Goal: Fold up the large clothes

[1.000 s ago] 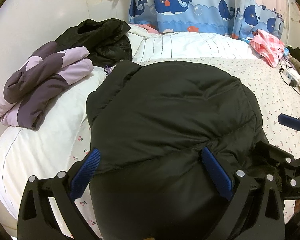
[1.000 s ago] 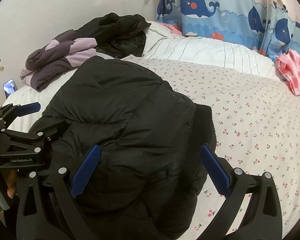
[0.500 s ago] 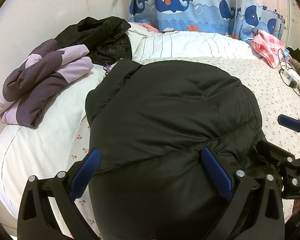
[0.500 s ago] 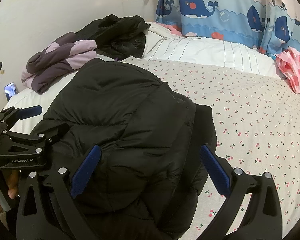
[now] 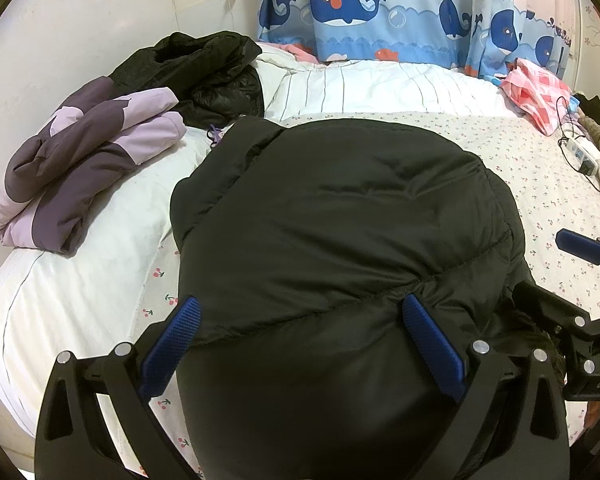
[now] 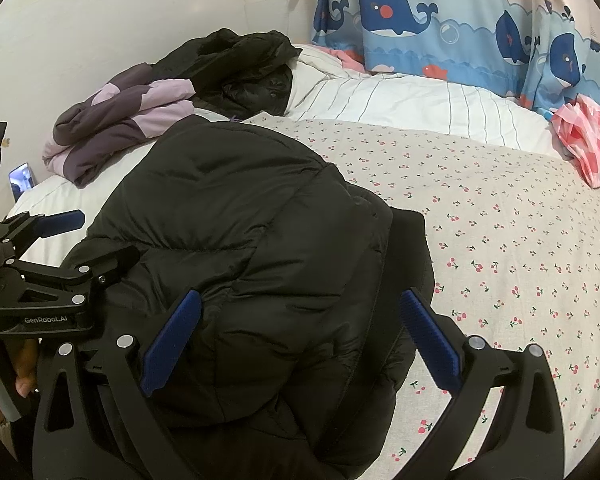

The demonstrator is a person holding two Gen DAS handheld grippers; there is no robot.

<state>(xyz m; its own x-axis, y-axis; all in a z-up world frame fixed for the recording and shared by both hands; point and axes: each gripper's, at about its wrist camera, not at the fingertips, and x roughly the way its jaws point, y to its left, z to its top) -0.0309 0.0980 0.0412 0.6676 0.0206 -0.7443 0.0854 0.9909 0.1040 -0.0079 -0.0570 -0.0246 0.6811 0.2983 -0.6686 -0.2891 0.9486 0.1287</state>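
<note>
Black quilted puffer jacket point(image 5: 340, 240) lies bundled on the cherry-print bedsheet point(image 6: 500, 240), unchanged over the last second. My left gripper point(image 5: 300, 336) and right gripper point(image 6: 300, 332) hover spread wide, gripping nothing, at jacket's near end; fold looks settled, possibly done

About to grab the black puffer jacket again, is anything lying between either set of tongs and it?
Nothing visible. The black puffer jacket lies directly between the open left tongs and the open right tongs, with no other item on top.
</note>
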